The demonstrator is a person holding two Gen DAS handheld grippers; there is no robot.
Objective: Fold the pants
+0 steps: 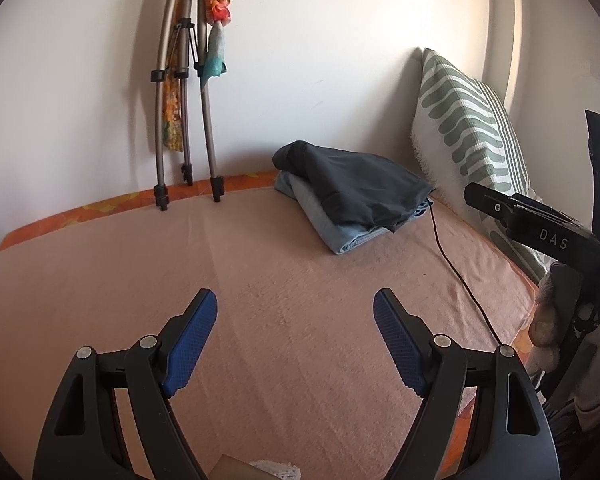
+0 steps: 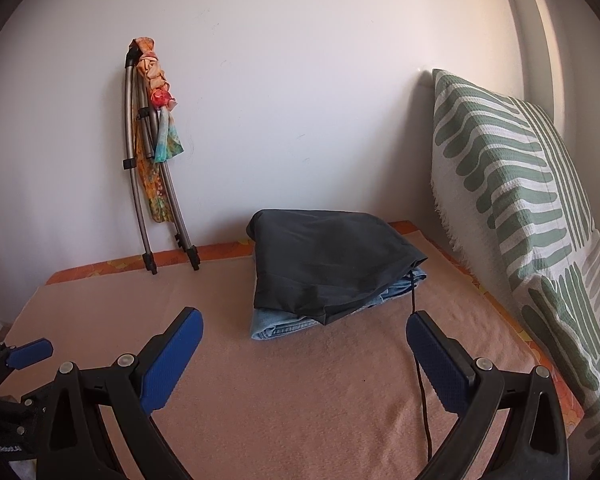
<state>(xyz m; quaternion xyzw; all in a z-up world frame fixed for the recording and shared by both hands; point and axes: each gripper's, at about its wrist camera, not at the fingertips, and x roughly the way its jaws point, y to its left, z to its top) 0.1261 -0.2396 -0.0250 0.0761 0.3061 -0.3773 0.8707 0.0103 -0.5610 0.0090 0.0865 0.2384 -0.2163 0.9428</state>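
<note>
Folded dark pants [image 2: 332,260] atop folded jeans [image 2: 284,326] lie ahead on the pink blanket [image 2: 300,400]; right gripper [image 2: 304,344] is nearer, left gripper [image 1: 296,332] farther back (both spread wide, empty).

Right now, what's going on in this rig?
Nobody is gripping anything. The left gripper and right gripper are both open and held above the pink blanket on the bed. Further back, dark pants lie folded on top of folded jeans. A black cable runs from the stack toward the camera. A striped pillow leans at the right, a folded tripod against the wall.
</note>
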